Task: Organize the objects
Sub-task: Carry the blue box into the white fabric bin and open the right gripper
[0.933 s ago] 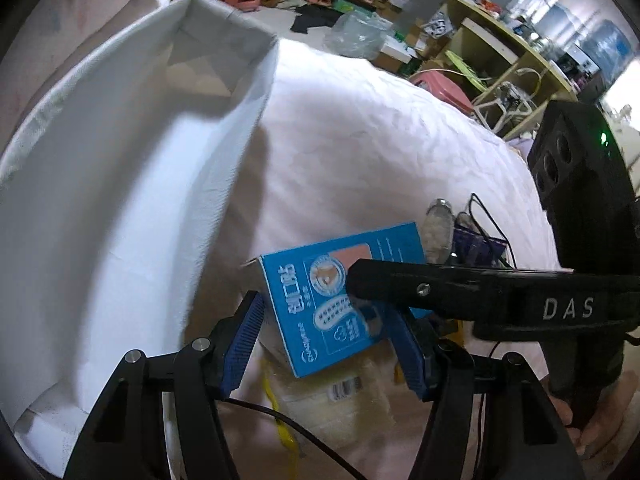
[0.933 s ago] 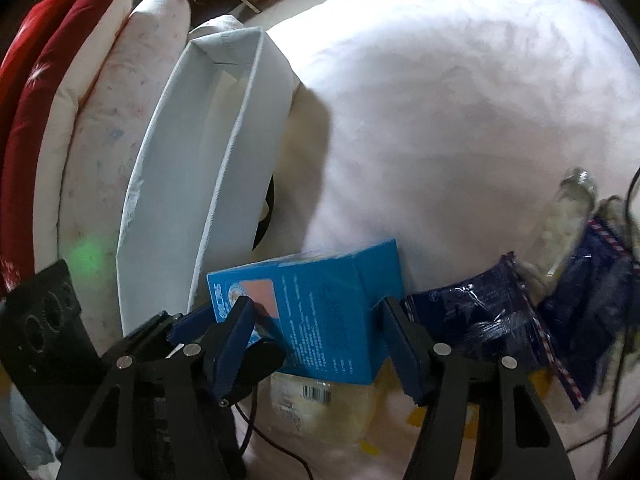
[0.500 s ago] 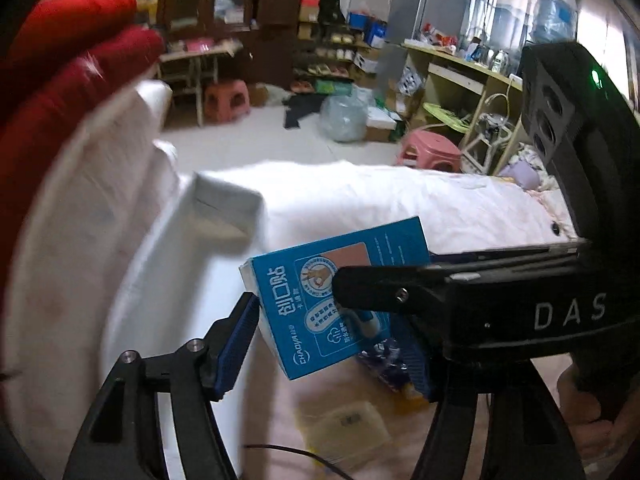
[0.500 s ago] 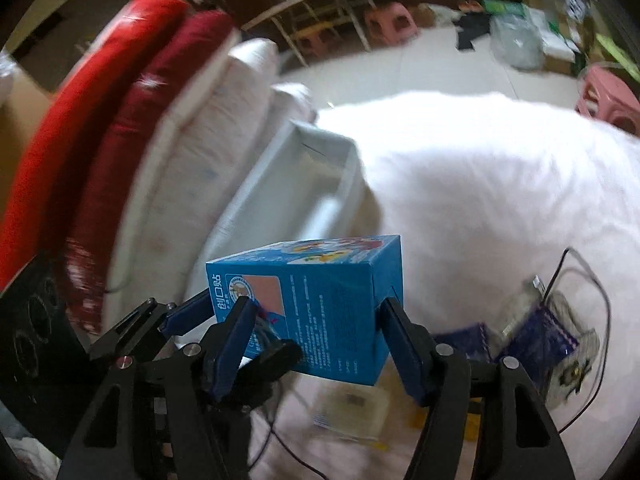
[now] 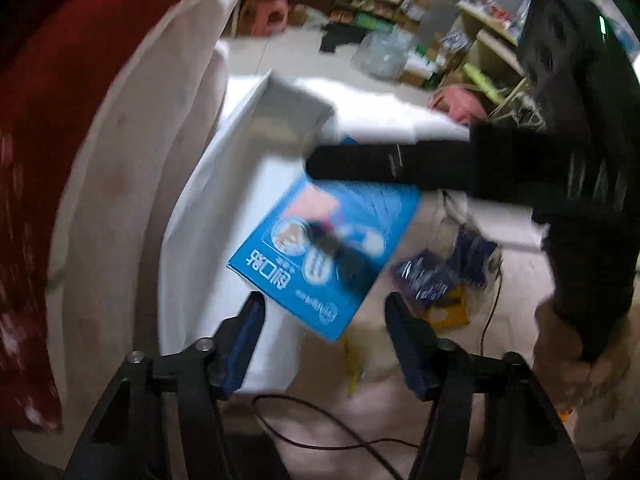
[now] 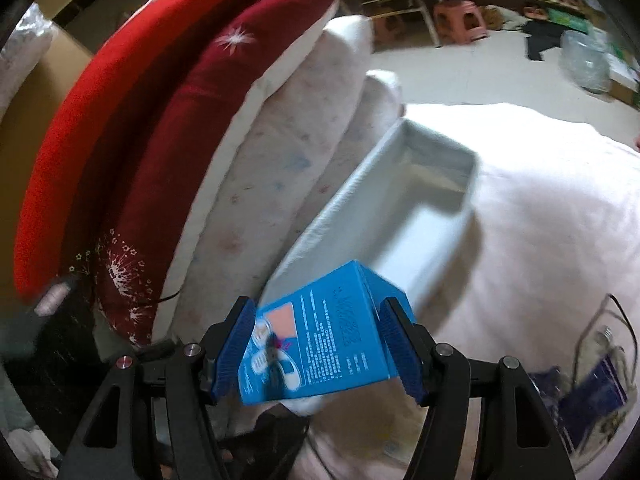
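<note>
Evidently the bed [image 6: 540, 208] is used as the sorting surface, and the long white bin [image 6: 420, 200] is set along the stacked quilts [image 6: 280, 152], open side up, so things can be dropped in. Above its near end the blue box [image 6: 320, 332] is carried tilted, clamped by its two sides between the fingers of the right gripper [image 6: 320, 350]. The left gripper [image 5: 324, 340] is seen closing with nothing pressed between its fingers, the box lying just beyond them. Blur smears the packets [image 5: 440, 276] on the bed; their kind cannot be told.
</note>
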`<state>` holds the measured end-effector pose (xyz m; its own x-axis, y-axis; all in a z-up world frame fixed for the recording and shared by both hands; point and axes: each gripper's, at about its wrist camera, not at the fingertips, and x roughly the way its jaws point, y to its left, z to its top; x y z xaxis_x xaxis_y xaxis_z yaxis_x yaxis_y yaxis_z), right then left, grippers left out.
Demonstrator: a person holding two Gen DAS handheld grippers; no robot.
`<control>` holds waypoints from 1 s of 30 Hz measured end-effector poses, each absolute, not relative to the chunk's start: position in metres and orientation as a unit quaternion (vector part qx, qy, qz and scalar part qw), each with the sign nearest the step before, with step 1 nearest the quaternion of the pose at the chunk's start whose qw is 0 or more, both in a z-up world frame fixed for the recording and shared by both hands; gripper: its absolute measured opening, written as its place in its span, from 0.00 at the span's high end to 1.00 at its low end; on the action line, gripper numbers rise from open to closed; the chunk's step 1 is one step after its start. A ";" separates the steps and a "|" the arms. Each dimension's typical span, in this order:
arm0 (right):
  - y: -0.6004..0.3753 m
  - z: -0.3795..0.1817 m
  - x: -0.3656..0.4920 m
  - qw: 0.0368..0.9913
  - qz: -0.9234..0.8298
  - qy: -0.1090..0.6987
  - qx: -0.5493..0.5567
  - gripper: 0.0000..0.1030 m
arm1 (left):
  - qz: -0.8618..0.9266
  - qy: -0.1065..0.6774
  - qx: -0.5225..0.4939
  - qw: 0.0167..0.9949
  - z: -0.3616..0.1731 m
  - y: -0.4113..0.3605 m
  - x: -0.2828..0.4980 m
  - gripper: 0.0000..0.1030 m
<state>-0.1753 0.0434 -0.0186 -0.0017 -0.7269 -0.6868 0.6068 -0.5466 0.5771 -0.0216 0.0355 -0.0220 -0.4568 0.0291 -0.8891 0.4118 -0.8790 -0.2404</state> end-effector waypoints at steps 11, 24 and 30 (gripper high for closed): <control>-0.002 -0.041 -0.164 0.504 -0.680 -0.056 0.530 0.37 | -0.812 0.188 0.513 0.205 -0.021 0.034 -0.005 0.53; 0.001 -0.107 -0.163 0.472 -0.652 -0.099 0.585 0.37 | -0.765 0.206 0.578 0.194 -0.070 0.043 -0.015 0.53; 0.007 -0.092 -0.159 0.465 -0.679 -0.067 0.563 0.37 | -0.771 0.219 0.569 0.183 -0.065 0.037 -0.029 0.54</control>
<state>-0.1587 0.0073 -0.0916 0.0677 -0.7076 -0.7034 0.5566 -0.5583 0.6152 -0.0293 0.0369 -0.0653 -0.2848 -0.0337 -0.9580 0.5318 -0.8371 -0.1286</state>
